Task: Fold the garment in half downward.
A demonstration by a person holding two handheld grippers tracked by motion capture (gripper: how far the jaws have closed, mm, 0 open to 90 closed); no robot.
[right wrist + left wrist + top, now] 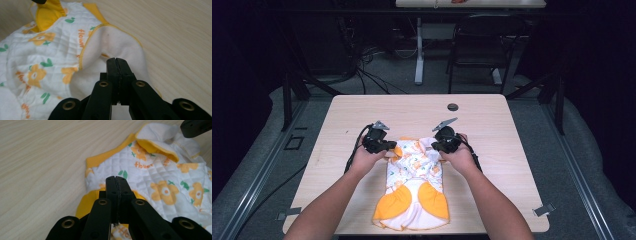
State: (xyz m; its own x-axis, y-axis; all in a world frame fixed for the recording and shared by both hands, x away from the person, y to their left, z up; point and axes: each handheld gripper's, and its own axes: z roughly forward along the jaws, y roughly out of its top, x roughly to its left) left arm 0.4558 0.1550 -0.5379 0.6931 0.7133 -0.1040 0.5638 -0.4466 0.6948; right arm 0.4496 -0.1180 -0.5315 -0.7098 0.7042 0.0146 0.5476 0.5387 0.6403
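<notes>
Both tongs, left (pixel 388 146) and right (pixel 435 145), clamp the baby garment (pixel 414 186) between them; uneven pulling could bunch its fold or slip the cloth.

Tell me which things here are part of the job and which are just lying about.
In the job:
- baby garment, white with orange flowers
- left gripper, shut on its far left edge
- right gripper, shut on its far right edge

Lying about:
- round dark cap set in the table
- chair beyond it

Both grippers (pixel 412 145) with jaws closed
</notes>
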